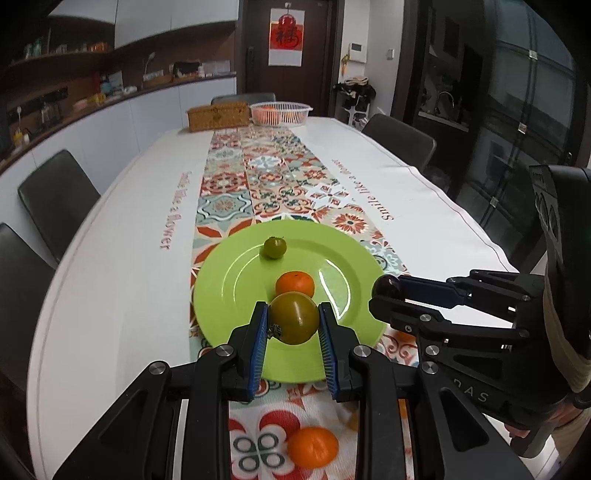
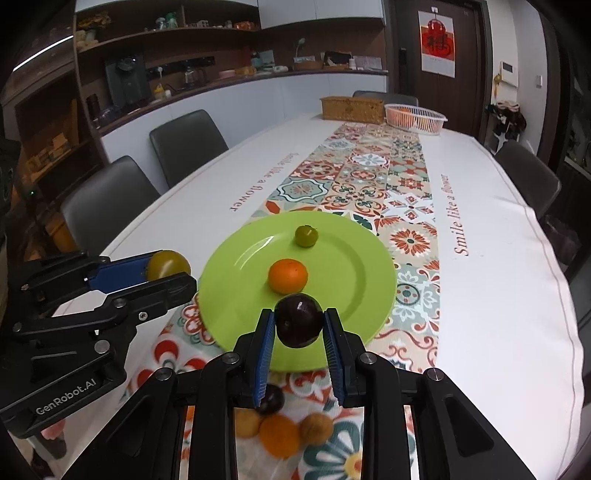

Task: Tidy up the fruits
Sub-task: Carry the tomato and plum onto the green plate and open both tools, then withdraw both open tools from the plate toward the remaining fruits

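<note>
On green plate (image 1: 236, 295), two fruits, perhaps four beside it

Wicker box (image 1: 218, 116) at table's far end, 4 dark chairs (image 2: 186, 144) (approx.), red door hanging (image 1: 286, 36)

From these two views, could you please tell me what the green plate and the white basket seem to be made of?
Plate: probably glossy plastic or melamine, given its uniform lime colour and sharp light streaks. Basket: likely thin moulded plastic, its slatted wall letting orange fruit show through.
</note>
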A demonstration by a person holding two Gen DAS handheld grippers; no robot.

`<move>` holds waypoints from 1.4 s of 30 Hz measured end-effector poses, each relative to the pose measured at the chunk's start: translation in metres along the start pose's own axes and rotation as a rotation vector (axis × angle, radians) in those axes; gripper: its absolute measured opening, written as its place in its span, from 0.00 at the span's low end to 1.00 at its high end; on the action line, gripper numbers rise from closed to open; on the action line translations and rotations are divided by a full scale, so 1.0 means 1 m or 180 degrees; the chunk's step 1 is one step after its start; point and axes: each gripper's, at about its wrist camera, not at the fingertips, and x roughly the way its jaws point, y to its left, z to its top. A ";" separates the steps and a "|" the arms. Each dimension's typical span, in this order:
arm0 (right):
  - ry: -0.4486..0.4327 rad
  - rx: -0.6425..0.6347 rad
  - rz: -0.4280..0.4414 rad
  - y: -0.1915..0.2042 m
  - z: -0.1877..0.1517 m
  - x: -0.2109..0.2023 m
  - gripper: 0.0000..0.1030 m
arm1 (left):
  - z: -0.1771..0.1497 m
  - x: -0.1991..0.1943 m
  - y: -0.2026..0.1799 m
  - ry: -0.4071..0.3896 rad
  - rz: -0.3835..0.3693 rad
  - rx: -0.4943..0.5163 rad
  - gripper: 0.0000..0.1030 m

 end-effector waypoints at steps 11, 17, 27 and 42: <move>0.0251 0.0081 0.0037 -0.010 0.003 0.047 0.27 | -0.003 0.046 0.017 0.0269 -0.0089 -0.0104 0.27; 0.0244 0.0073 -0.0051 -0.013 0.002 0.051 0.28 | -0.002 0.047 0.020 0.0204 0.0053 -0.0069 0.43; 0.0106 0.0093 -0.0152 -0.017 -0.007 0.028 0.35 | -0.008 0.019 0.017 0.0106 0.0256 -0.0044 0.47; -0.0335 0.0073 -0.0198 0.002 -0.023 -0.063 0.42 | -0.024 -0.075 -0.013 -0.0312 0.0442 0.0038 0.66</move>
